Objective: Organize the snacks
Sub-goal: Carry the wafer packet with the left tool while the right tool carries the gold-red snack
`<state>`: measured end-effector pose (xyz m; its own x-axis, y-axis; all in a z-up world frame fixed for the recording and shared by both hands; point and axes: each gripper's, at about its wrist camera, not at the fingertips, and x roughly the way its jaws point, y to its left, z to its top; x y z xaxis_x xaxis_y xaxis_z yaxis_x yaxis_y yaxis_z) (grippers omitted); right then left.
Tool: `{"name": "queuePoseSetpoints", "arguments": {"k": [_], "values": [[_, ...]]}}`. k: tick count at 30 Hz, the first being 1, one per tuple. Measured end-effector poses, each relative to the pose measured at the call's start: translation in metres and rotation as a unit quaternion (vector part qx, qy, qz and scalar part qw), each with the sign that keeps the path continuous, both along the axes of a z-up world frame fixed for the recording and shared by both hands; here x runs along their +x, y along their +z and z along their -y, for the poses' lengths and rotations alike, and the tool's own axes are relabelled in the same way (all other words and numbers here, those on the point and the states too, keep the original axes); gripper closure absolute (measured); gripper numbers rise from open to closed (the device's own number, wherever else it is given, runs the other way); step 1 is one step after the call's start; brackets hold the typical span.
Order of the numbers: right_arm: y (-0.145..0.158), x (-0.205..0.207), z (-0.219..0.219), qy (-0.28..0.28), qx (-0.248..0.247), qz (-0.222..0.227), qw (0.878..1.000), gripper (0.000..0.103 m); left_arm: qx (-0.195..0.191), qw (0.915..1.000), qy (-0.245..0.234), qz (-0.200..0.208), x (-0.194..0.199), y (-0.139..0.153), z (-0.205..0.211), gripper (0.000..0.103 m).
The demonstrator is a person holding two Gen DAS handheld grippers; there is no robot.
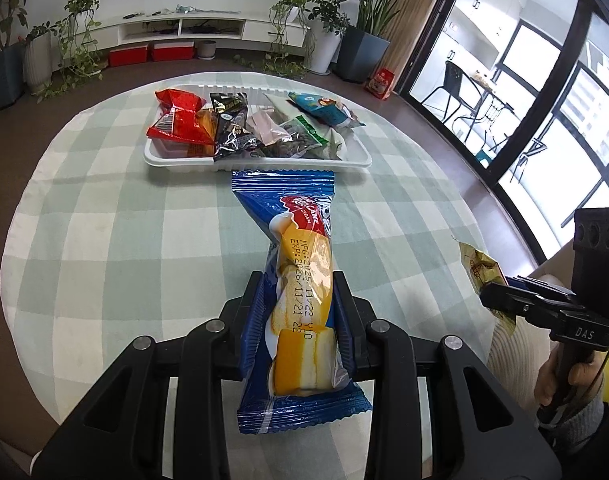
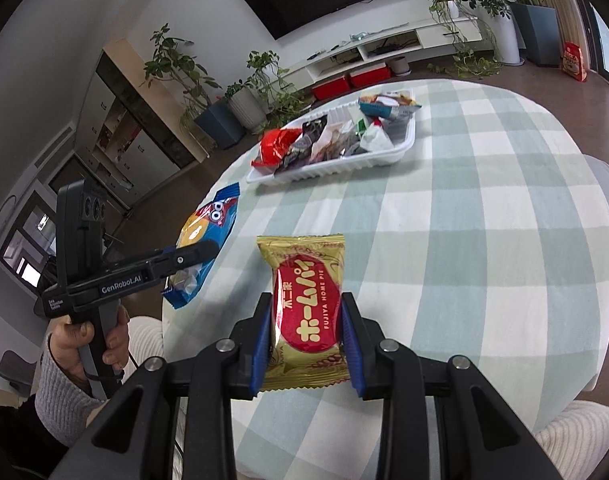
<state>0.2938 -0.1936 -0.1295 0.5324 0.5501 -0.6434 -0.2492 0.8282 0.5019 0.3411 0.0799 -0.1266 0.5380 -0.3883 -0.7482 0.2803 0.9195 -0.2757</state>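
Note:
My left gripper is shut on a blue roll-cake packet, held lengthwise above the checked tablecloth and pointing toward the white tray. The same packet and the left gripper show at the left of the right wrist view. My right gripper is shut on a gold packet with a red label, held above the near part of the table. The gold packet and the right gripper show at the right edge of the left wrist view. The tray holds several snack packets.
The round table has a green and white checked cloth. In the tray lie a red packet, a black packet and a teal packet. Potted plants and a low TV cabinet stand beyond the table.

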Motion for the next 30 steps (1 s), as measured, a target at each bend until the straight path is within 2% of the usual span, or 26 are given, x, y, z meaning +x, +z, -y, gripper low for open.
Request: {"name": "queuePoseSetpoints", "arguments": {"k": [14, 30], "values": [[0.026, 0.026, 0.010, -0.016, 0.011, 0.029, 0.999, 0.068, -0.006, 0.9999, 0.003, 0.011, 0.015, 0.014, 0.003, 0.073], [0.033, 0.067, 0.011, -0.020, 0.024, 0.032, 0.999, 0.068, -0.006, 0.9998, 0.011, 0.016, 0.047, 0.021, 0.002, 0.073]]}}
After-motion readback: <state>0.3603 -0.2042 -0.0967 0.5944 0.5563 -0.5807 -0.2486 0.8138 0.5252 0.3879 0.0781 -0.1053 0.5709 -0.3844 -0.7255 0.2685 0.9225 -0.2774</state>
